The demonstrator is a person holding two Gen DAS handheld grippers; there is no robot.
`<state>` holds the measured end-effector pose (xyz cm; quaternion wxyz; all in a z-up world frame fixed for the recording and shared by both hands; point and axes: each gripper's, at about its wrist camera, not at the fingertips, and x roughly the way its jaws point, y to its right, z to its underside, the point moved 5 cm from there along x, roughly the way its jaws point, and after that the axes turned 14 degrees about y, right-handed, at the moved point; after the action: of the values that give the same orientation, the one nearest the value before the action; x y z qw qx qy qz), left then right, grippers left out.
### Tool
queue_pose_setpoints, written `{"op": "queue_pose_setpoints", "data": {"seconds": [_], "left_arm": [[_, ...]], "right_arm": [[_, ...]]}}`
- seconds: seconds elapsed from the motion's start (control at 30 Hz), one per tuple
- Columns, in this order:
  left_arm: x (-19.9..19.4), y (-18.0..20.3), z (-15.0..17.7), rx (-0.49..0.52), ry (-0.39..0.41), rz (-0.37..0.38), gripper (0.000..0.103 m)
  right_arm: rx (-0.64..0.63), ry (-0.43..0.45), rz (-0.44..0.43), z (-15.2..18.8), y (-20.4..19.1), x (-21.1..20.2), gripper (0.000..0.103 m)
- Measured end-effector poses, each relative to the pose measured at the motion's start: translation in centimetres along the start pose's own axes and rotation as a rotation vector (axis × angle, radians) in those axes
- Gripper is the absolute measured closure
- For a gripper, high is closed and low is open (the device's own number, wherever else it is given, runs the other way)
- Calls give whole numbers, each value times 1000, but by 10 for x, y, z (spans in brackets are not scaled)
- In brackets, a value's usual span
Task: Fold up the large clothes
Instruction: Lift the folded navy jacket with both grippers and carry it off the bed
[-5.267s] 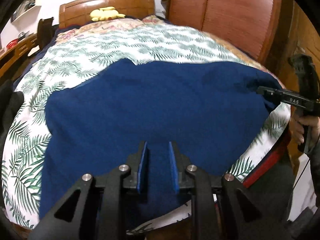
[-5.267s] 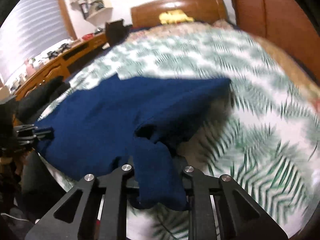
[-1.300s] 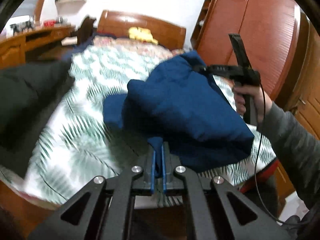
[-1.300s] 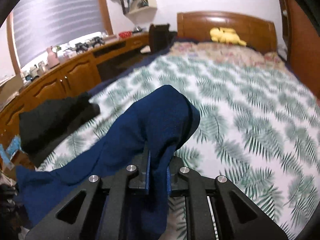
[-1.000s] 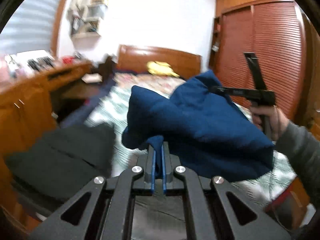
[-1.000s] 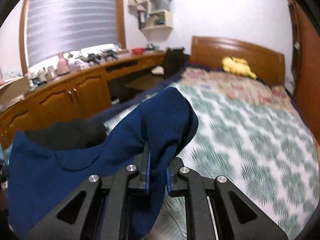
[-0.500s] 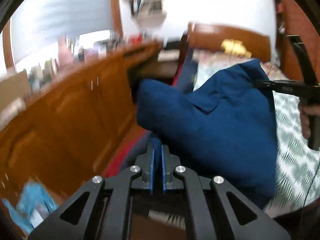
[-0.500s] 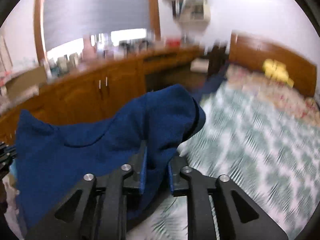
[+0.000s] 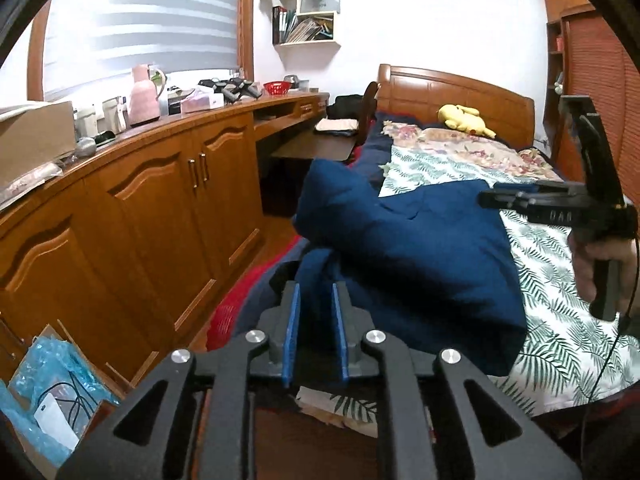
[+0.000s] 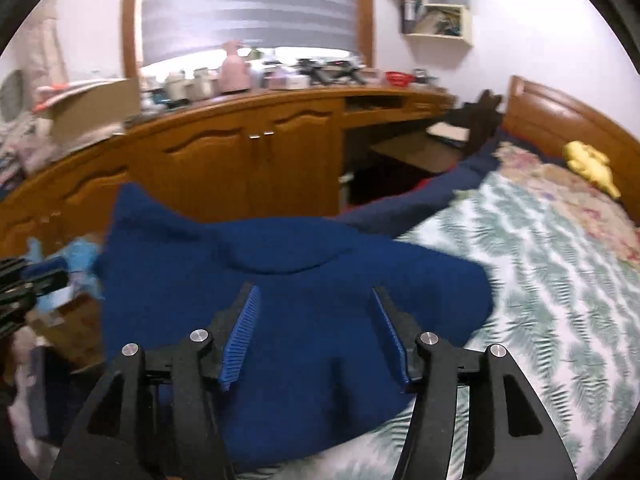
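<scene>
We are holding our left gripper (image 9: 314,334) with its two blue pads a little way apart, and no cloth is sitting between them; the blue sweater (image 9: 420,248) is lying just past the tips. Our right gripper (image 10: 316,334) is spreading its jaws wide, and the pads are hanging over the sweater (image 10: 288,312) without pinching it, though we cannot tell if they are brushing the cloth. In the left wrist view the right gripper (image 9: 520,200) is showing from the side, with its front end sitting at the sweater's far edge. The sweater is lying in a soft heap on the near corner of the bed (image 9: 560,320), with one pointed corner sticking up and part of it drooping over the bed's side toward the floor. The bed is wearing a white cover with green leaves. A yellow plush toy (image 9: 464,118) is resting by the wooden headboard (image 9: 460,84). Brown cupboards (image 9: 160,208) are running along the wall next to the bed, with a pink jug (image 9: 142,98) and other small things on top. A box with blue plastic (image 9: 44,384) is sitting on the floor below them.
</scene>
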<state>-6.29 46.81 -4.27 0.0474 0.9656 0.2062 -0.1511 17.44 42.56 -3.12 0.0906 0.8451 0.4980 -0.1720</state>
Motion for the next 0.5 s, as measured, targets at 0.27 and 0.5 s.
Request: {"op": "queue_pose_setpoints", "data": {"seconds": [0.27,0.5], "left_arm": [[-11,15,-4,13,21,4,82],[-18,50,-7,43,28,22,81]], "right_arm": [[7,-124,-124,54,-38,15,43],[44,-68,-71,55,-11,-28,33]]}}
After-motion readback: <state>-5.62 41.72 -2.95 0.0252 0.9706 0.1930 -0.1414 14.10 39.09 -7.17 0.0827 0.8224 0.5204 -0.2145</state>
